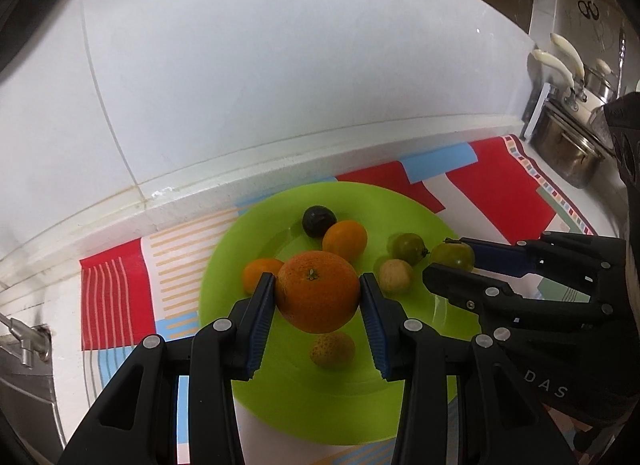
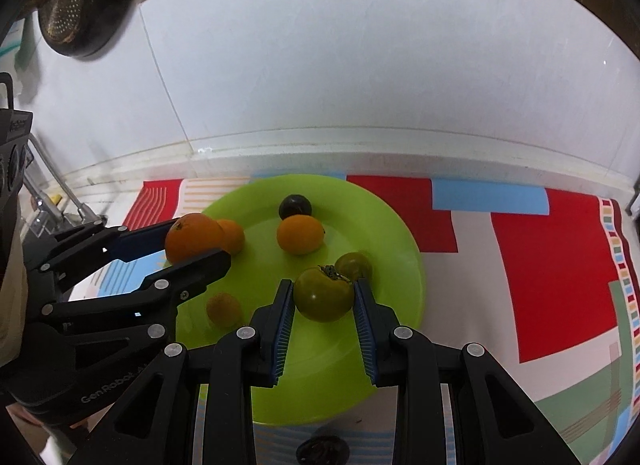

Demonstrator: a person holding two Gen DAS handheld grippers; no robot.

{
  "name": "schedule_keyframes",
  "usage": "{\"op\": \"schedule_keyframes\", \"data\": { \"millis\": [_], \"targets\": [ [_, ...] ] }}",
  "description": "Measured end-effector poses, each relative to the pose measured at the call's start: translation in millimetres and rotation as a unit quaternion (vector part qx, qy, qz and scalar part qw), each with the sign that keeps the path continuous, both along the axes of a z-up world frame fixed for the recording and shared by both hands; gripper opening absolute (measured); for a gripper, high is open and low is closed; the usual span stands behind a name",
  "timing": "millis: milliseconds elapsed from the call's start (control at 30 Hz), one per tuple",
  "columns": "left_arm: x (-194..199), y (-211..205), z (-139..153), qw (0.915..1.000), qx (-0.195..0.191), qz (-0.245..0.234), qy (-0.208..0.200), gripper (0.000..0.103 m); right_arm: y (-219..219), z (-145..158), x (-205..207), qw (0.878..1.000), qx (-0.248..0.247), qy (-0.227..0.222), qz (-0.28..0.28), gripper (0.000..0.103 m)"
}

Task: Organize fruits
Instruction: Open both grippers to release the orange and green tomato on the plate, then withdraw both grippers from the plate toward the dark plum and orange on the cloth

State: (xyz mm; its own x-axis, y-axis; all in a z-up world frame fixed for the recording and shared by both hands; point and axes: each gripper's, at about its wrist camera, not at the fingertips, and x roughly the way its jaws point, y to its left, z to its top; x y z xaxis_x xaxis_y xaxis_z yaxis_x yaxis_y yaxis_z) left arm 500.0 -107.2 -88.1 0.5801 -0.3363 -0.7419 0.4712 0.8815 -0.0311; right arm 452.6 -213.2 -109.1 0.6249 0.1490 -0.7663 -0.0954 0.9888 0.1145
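Left gripper (image 1: 318, 285) clamps a big orange (image 1: 318, 297), rough-skinned with a small stem scar, held above the lime-green plate (image 1: 224, 265). On that plate, left to right, lie a small orange (image 1: 256, 273), a speckled yellow fruit (image 1: 332, 351), a dark plum (image 1: 318, 221), another orange (image 1: 345, 240), a pale round fruit (image 1: 395, 275) and a green tomato (image 1: 407, 247). Right gripper (image 2: 324, 297) grips a second green tomato (image 2: 323, 295) over the plate's right side.
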Motion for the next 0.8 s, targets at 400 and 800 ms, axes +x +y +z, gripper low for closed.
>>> {"op": "schedule_keyframes", "data": {
  "millis": [400, 800],
  "targets": [
    [-13, 5, 14, 0.9993, 0.007, 0.007, -0.037, 0.052, -3, 4, -9, 1.000, -0.001, -0.006, -0.013, 0.033],
    [-63, 19, 55, 0.9973, -0.016, 0.004, -0.072, 0.058, -5, 51, -61, 0.997, -0.003, -0.071, -0.027, 0.033]
  ]
}}
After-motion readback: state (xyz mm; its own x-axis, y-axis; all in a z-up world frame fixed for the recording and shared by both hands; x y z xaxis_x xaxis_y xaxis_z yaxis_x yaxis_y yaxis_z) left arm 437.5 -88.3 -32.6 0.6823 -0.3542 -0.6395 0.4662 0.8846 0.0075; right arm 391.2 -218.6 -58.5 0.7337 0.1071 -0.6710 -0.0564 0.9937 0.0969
